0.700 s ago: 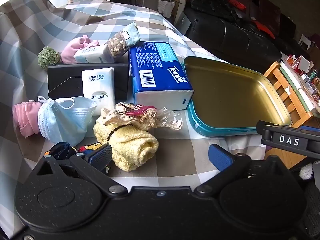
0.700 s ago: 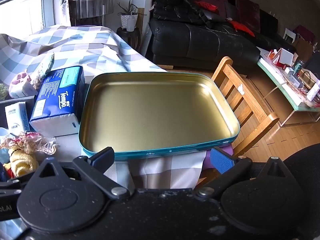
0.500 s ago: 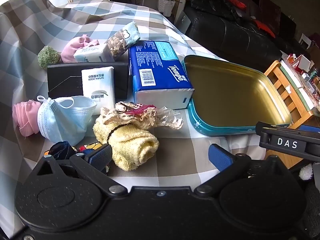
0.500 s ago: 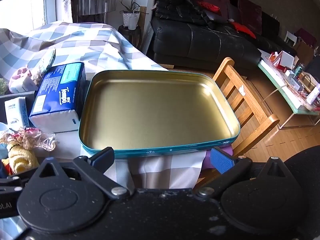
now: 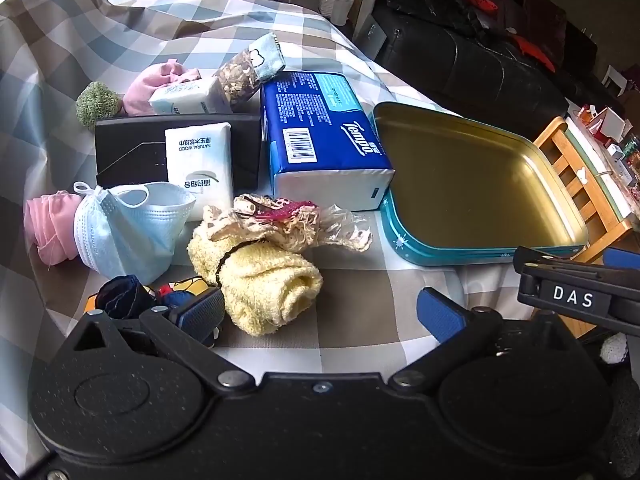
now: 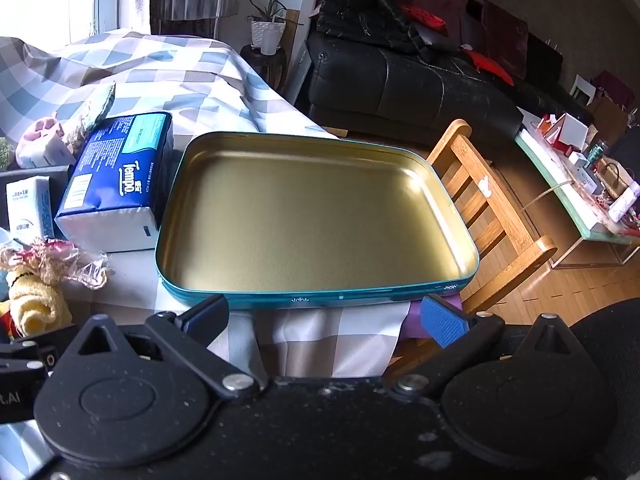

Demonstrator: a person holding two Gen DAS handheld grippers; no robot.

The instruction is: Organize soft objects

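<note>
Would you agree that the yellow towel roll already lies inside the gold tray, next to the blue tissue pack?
Not quite: the yellow towel roll lies on the checked tablecloth, outside the gold tray, which holds nothing. The blue tissue pack is indeed nearby. The left wrist view shows this.

This is a home living room. A black leather sofa [image 6: 420, 80] with red cushions stands along the far wall, and a glass coffee table [image 6: 580, 200] crowded with small boxes sits beside it. A wooden chair [image 6: 492, 208] is tucked at the desk's right edge. A potted plant [image 6: 270, 28] stands near a bright window [image 6: 48, 4]. A checked cloth [image 5: 160, 24] covers the desk, and wooden flooring shows below.
</note>
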